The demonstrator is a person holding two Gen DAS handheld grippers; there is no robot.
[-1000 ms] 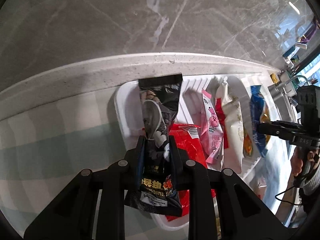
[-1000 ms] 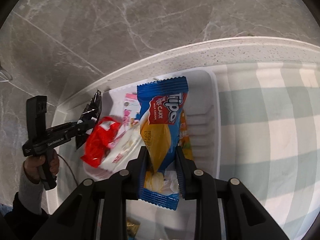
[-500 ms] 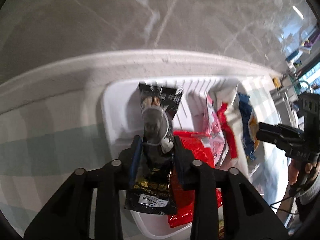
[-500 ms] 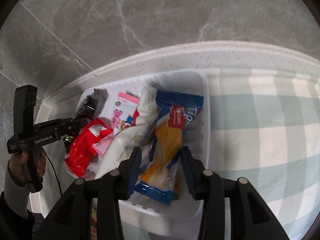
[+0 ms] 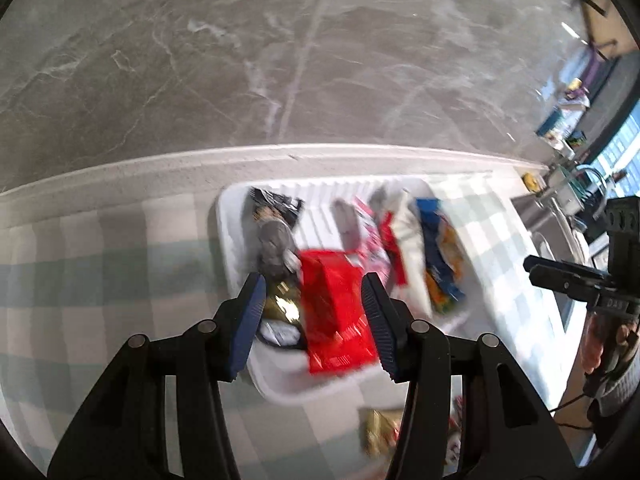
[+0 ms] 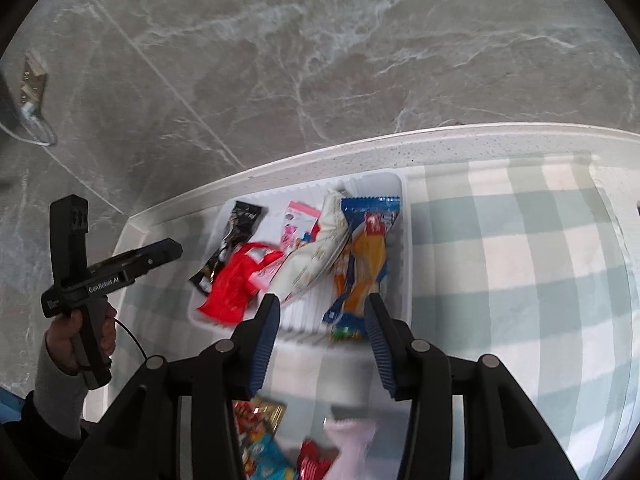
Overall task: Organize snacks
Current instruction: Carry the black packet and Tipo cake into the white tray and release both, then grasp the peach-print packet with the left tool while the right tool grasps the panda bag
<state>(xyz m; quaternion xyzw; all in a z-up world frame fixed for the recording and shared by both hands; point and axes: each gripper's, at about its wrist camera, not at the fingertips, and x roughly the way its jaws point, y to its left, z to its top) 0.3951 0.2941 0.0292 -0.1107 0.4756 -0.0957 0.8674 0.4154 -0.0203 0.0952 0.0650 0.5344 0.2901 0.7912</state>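
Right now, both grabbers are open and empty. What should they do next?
Probably the right gripper should draw back toward the loose snack packets lying on the checked cloth just outside the white plastic tray. The blue cake packet already lies in the tray, so nothing is left to hold there.

Left wrist view: motion blur is smearing the tray point(image 5: 236, 236) contents; print on the red pack point(image 5: 332, 308) and black pack point(image 5: 274, 232) is proving unreadable. A gold packet point(image 5: 378, 430) near the bottom is blurring beyond identification.

Right wrist view: loose snacks point(image 6: 264, 436) on the bench are being masked by the right hand-held gripper point(image 6: 320, 338) and cropped by the bottom edge. The pink item point(image 6: 352, 444) is blurring.
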